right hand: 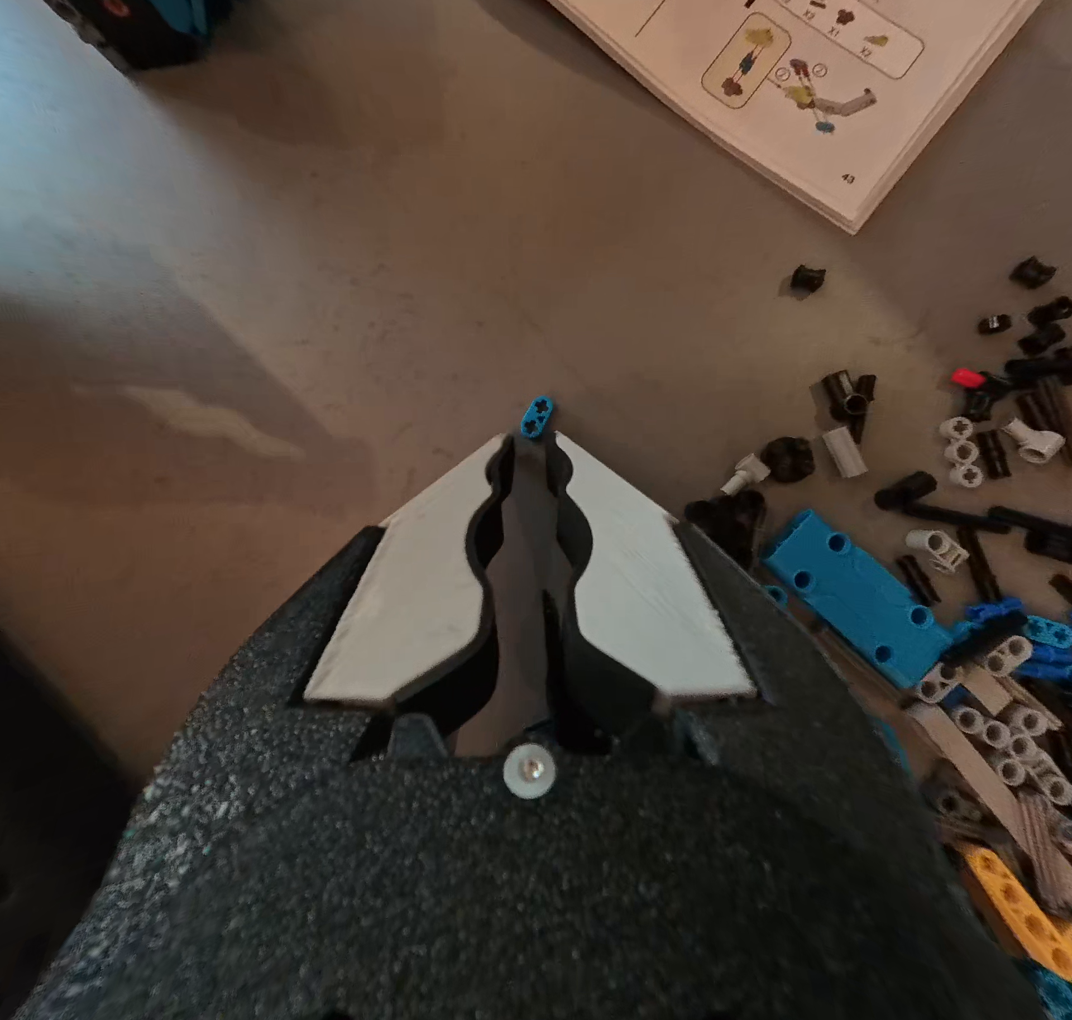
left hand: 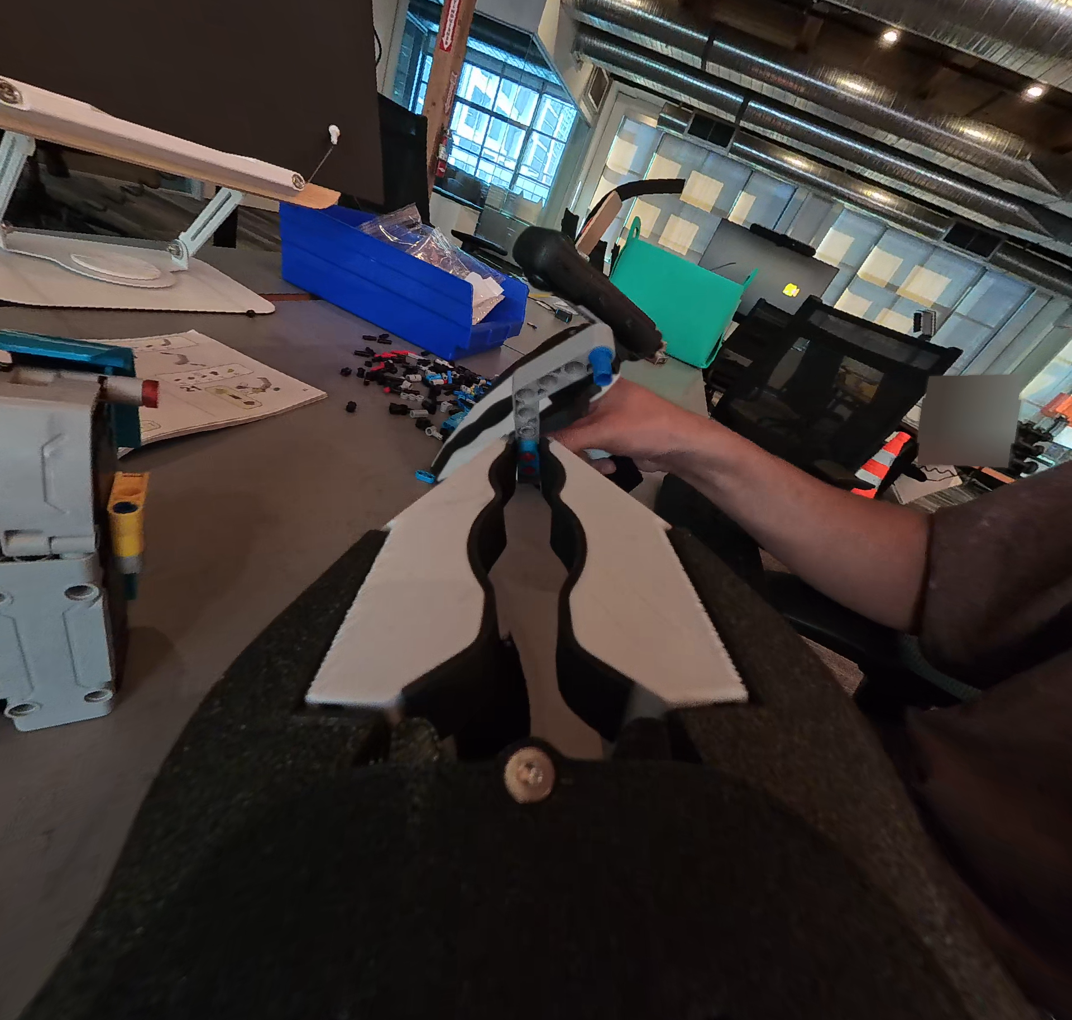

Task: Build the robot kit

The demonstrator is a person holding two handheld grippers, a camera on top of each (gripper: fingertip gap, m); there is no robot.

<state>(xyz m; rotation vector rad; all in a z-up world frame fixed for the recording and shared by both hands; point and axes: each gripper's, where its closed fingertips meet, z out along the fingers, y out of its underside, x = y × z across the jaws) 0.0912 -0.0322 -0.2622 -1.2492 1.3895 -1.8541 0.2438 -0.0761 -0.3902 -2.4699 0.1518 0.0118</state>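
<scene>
Left gripper (left hand: 527,458) is seen pinching the lower end of a grey beam (left hand: 529,412), its white fingers (left hand: 441,574) pressed in on the blue-and-red pin block at the beam's foot. The beam stands nearly upright at the fingertips and angles toward 1 o'clock, where a blue pin (left hand: 601,363) is plugged into it. Directly behind the beam, the right gripper (left hand: 525,406) is seen from outside, tilted down toward 7 o'clock, with its black handle (left hand: 586,296) rising toward 11 o'clock. A hand (left hand: 626,429) is wrapped round that gripper from 3 o'clock, the bare forearm stretching back toward 4 o'clock into a dark sleeve.

In the right wrist view, the right gripper (right hand: 536,432) is closed on a small blue link (right hand: 538,417), held edge-up just past the fingertips, above the grey table (right hand: 348,296).

Loose parts (left hand: 417,380) are scattered on the table at 11 o'clock from the left gripper; in the right wrist view they lie at 3 o'clock, with a larger blue piece (right hand: 853,592) among them. An open booklet (left hand: 214,377) lies at 10 o'clock in the left view, and a blue bin (left hand: 394,284) with plastic bags stands beyond the parts. A grey model (left hand: 52,557) with a yellow piece on its side stands at 9 o'clock. A green bin (left hand: 678,302) is seen at 1 o'clock.
</scene>
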